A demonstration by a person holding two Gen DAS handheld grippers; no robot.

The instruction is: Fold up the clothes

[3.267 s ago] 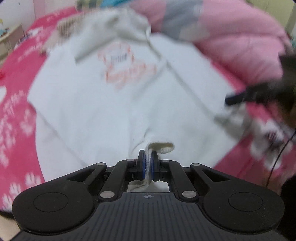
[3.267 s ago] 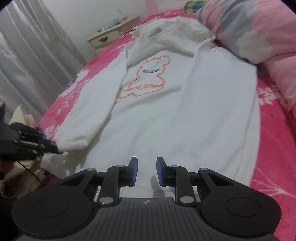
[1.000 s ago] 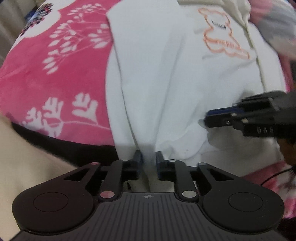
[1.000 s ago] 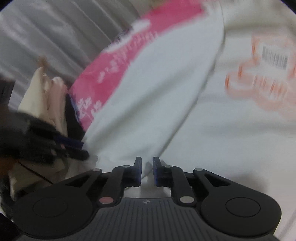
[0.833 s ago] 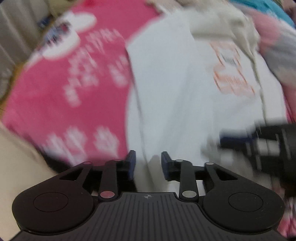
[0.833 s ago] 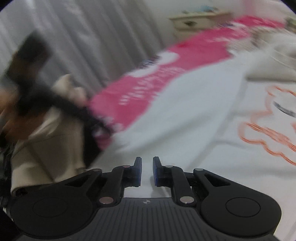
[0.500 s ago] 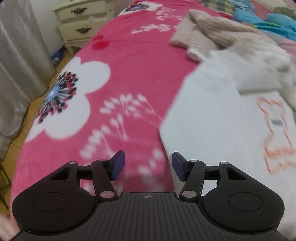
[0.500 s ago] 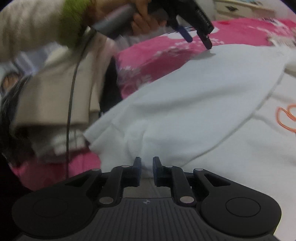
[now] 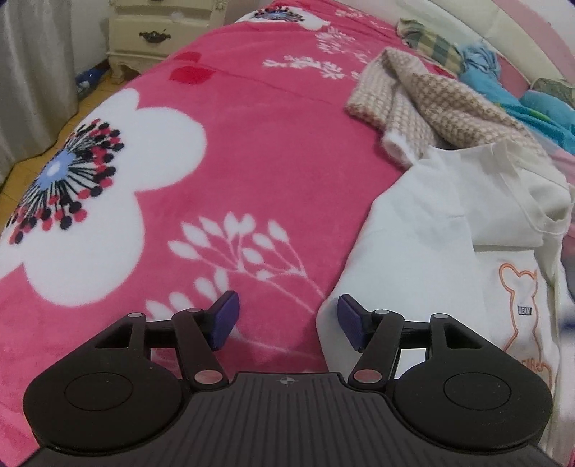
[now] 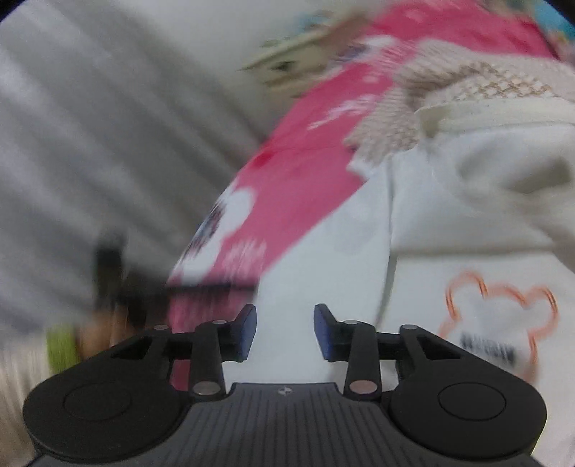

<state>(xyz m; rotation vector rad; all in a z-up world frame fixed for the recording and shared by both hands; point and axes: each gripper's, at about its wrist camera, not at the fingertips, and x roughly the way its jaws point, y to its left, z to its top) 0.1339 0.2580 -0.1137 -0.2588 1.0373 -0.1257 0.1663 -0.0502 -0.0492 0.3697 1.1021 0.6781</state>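
- left gripper (image 9: 285, 319) held wide open and empty above a pink floral blanket (image 9: 230, 151), purple pads spread apart, right-hand pad just over the edge of the garment.
- white sweatshirt (image 9: 431, 230) spread on the blanket on the right of the left wrist view, one sleeve laid inward over the body, orange bear outline (image 9: 519, 305) printed on the chest.
- beige knit sweater (image 9: 420, 97) heaped beyond the sweatshirt's collar, touching it; blue and checked cloths bunched farther back.
- cream nightstand (image 9: 161, 32) standing past the far corner of the bed, grey curtain (image 9: 32, 64) beside it.
- right gripper (image 10: 285, 330) likewise parted, nothing between the blue pads, poised over the white sweatshirt (image 10: 359, 251) near its folded edge.
- right wrist view smeared by motion blur; bear print (image 10: 499, 316), knit sweater (image 10: 449, 93), pink blanket (image 10: 298, 179) and curtain (image 10: 107, 125) recognisable.
- dark blurred shape and a green cuff (image 10: 61, 346) low on the left of that view, too smeared to identify further.
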